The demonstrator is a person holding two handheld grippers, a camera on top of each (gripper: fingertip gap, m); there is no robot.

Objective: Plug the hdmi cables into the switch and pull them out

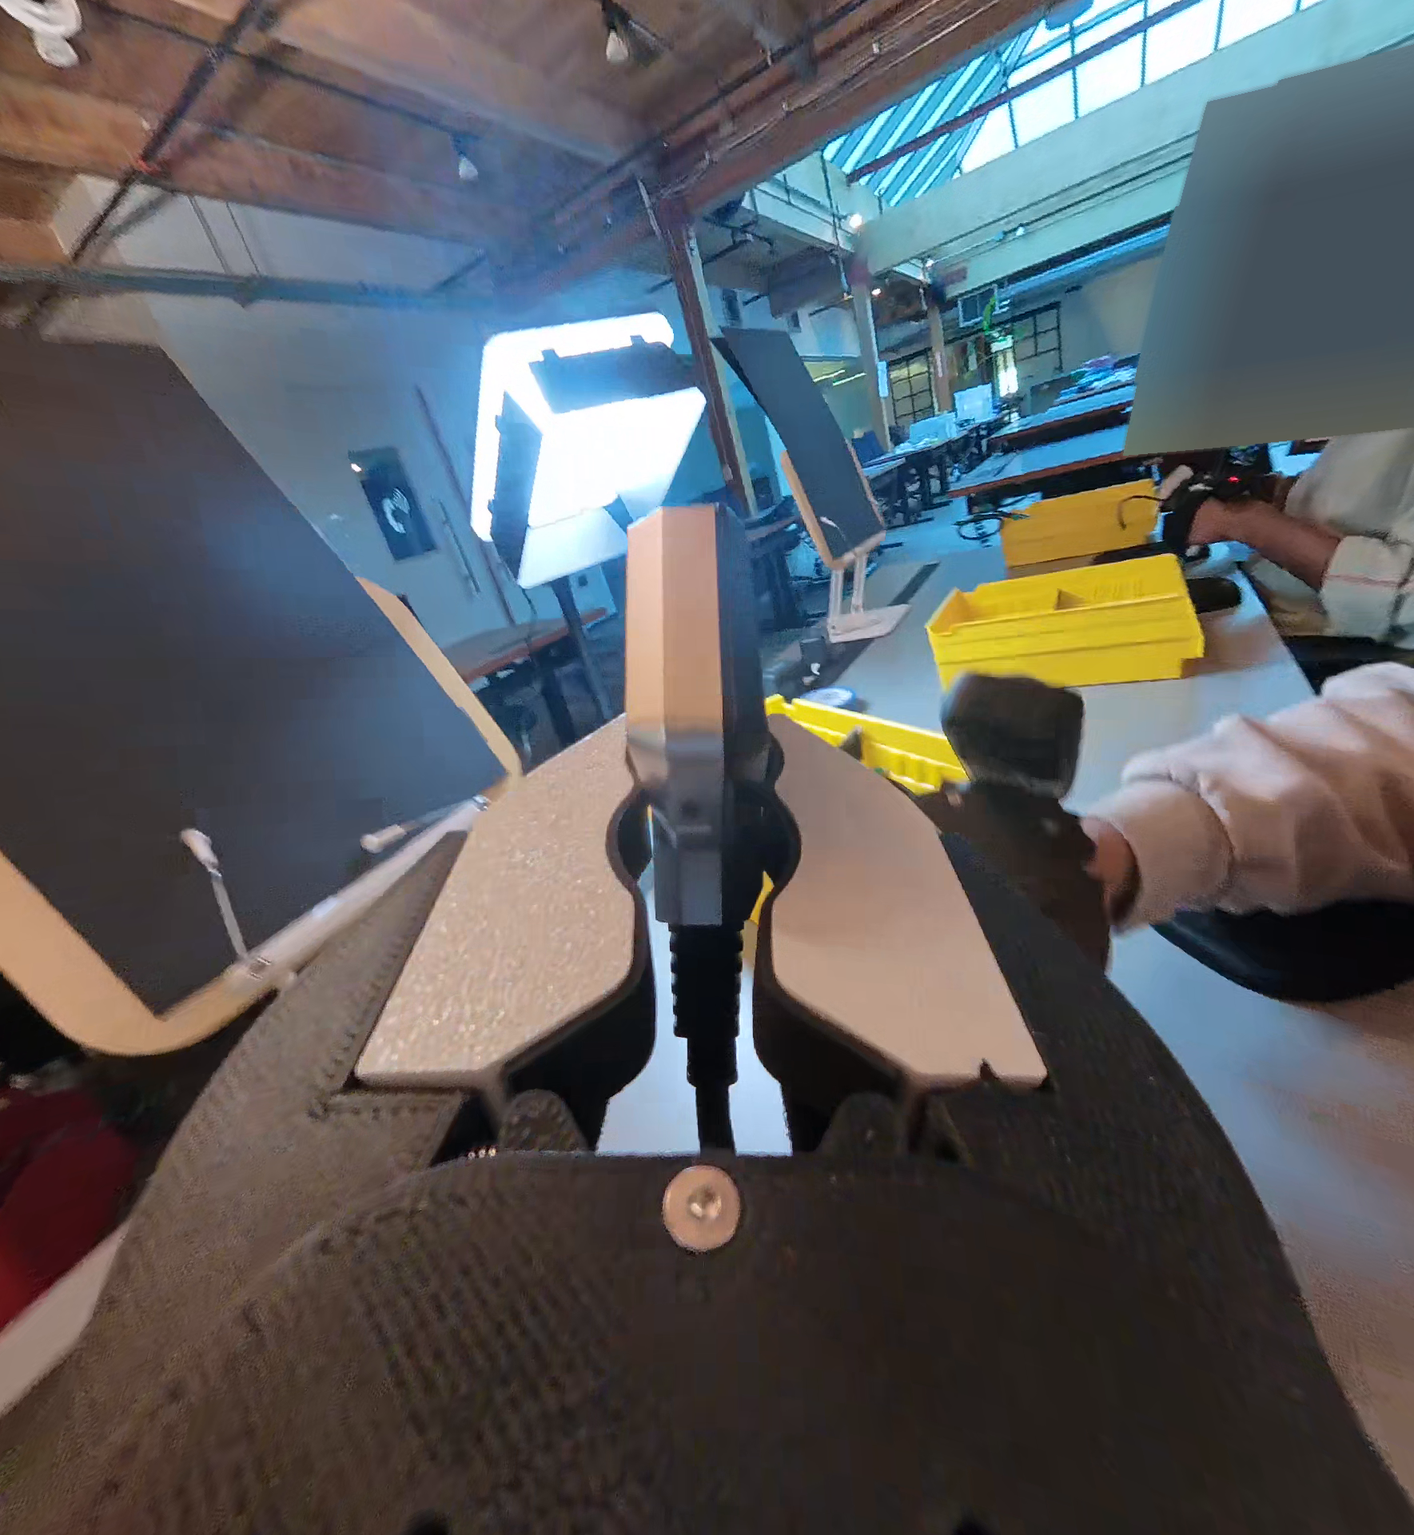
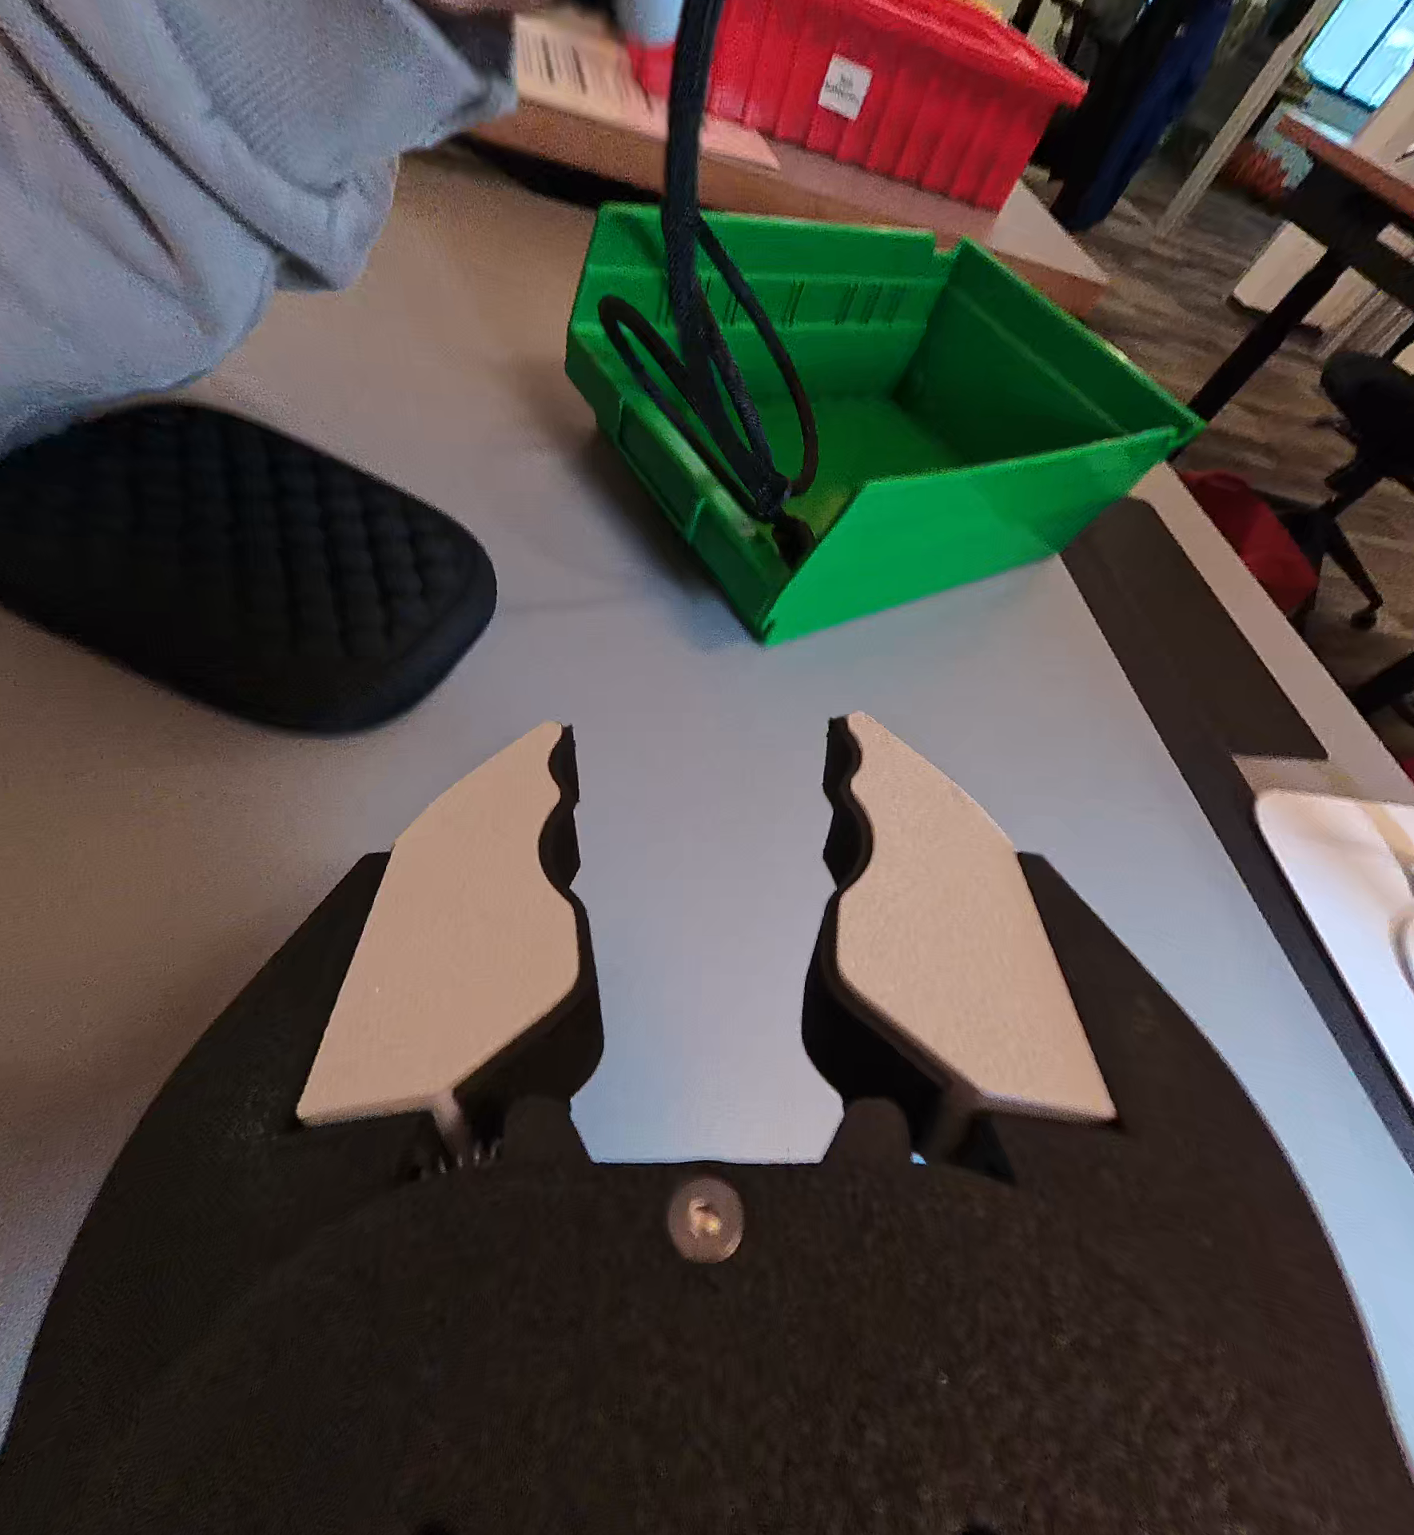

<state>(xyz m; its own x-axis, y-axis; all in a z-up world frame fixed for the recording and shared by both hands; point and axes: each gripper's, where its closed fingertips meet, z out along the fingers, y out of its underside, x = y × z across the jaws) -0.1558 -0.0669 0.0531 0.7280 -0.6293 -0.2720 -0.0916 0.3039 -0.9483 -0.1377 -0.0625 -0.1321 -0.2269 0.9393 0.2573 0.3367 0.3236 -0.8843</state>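
Left gripper (image 1: 702, 831): raised off the table, fingers pinching a grey switch (image 1: 674, 664) that stands up between the tips; a black HDMI cable (image 1: 707, 1038) runs from its lower end back between the fingers.

Right gripper (image 2: 702, 831): fingers spread, nothing held, over the grey table (image 2: 687, 664).

Green bin (image 2: 894, 432): ahead of the right gripper, black cable (image 2: 711, 365) looped inside.

Black pad (image 2: 213, 556): ahead-left.

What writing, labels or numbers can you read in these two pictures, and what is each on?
White label on the red bin: too blurred to read.
Printed sheet beside it: too blurred to read.
Dark wall poster: too small to read.
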